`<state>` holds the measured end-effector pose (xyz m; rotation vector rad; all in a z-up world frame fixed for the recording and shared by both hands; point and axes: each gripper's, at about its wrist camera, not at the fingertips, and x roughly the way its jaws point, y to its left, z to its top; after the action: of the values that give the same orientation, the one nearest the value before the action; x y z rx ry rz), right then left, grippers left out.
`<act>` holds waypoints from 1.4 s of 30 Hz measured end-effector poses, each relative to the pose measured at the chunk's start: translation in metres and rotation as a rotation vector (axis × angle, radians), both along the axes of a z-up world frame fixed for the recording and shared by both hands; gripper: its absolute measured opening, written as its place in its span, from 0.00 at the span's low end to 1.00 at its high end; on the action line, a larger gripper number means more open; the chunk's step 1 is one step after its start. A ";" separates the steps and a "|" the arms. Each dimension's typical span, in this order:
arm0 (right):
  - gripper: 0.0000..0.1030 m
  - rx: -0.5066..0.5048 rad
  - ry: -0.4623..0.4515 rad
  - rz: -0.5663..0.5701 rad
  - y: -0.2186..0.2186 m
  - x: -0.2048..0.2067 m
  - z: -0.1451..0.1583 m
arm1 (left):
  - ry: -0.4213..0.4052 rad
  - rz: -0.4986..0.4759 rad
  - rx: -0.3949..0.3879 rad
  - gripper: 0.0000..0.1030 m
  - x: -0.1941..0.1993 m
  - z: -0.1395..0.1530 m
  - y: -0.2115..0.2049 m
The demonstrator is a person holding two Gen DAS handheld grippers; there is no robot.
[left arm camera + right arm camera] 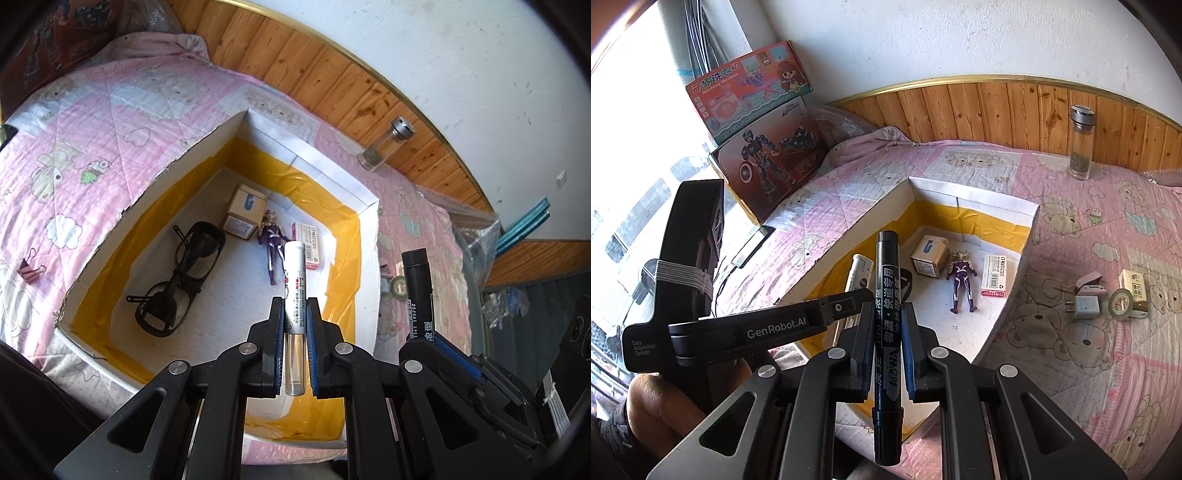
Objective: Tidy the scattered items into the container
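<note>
Already over the open white cardboard box with yellow-taped walls [364, 221] on the pink quilted bed [1108, 350], both tongs point downward and forward. Left tongs [295, 325] clamp a white cylindrical marker [294, 280] mid-barrel; right tongs [884, 332] clamp a black cylindrical marker [886, 295]. Both seem light, rigid, slick.
</note>
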<state>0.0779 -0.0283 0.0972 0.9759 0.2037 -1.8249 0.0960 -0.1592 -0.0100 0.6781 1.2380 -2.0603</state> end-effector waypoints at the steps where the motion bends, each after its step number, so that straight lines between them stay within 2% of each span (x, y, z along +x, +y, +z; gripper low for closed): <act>1: 0.14 0.002 -0.003 0.000 -0.001 -0.001 -0.001 | 0.000 0.010 0.003 0.10 0.000 -0.001 -0.001; 19: 0.14 0.037 -0.059 0.003 -0.022 -0.012 -0.020 | -0.024 0.085 0.064 0.10 -0.001 -0.023 -0.013; 27: 0.14 0.064 -0.075 0.000 -0.030 -0.018 -0.030 | -0.047 0.090 0.107 0.10 -0.007 -0.035 -0.019; 42: 0.14 0.159 -0.079 0.007 -0.055 -0.028 -0.051 | -0.137 0.109 0.170 0.11 -0.012 -0.053 -0.031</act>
<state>0.0501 -0.0833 0.0465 1.1543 0.3064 -1.7803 0.0839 -0.1903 -0.0634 0.7972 1.3497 -1.8036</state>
